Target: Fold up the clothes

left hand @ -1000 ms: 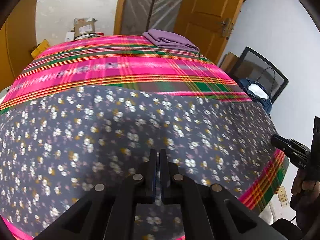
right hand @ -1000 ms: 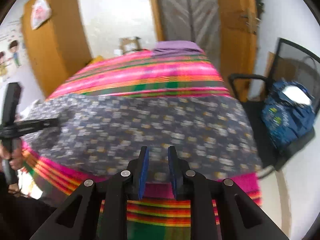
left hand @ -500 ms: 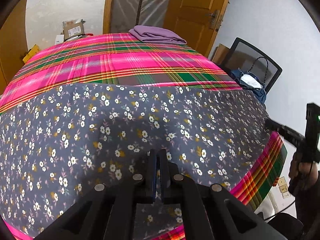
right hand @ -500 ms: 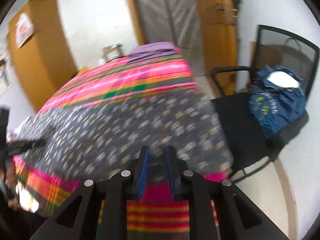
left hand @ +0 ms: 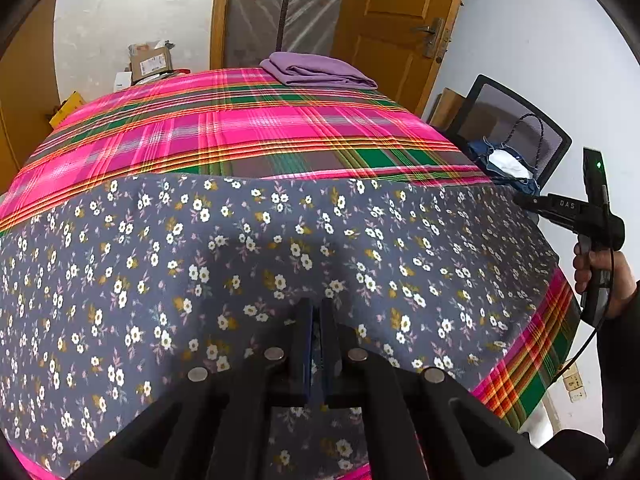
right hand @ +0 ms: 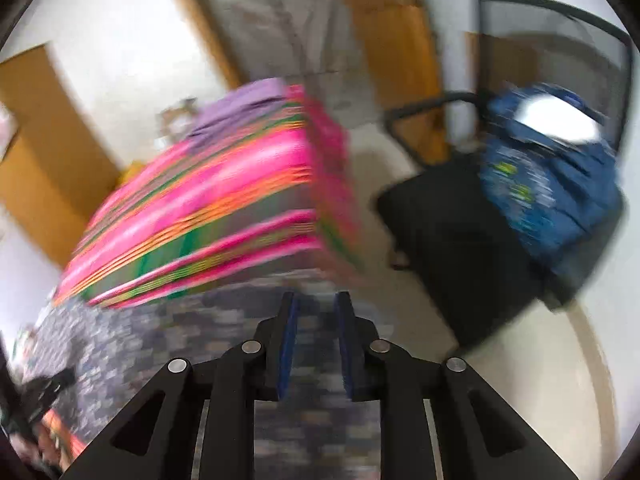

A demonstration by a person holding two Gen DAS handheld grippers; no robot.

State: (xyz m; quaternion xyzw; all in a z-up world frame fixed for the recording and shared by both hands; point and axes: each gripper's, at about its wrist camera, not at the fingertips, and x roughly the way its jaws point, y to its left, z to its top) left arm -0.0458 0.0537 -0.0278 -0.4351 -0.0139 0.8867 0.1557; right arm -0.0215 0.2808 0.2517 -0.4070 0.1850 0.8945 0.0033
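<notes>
The left gripper (left hand: 316,344) hovers low over the near part of the grey floral cloth (left hand: 240,272), its fingers all but closed with only a sliver between them; its jaws have just eased apart slightly, and nothing visibly sits between them. The right gripper (right hand: 314,340), its view blurred, has its fingers parted and empty above the cloth's right end. The cloth lies spread flat across the near half of a bed covered in a pink plaid sheet (left hand: 248,128). At the far right corner rests a folded purple garment (left hand: 316,70). Right of the bed stands a black chair (right hand: 460,232) holding a blue bag (right hand: 552,184). Beyond are a wooden door (left hand: 392,28) and white walls.
</notes>
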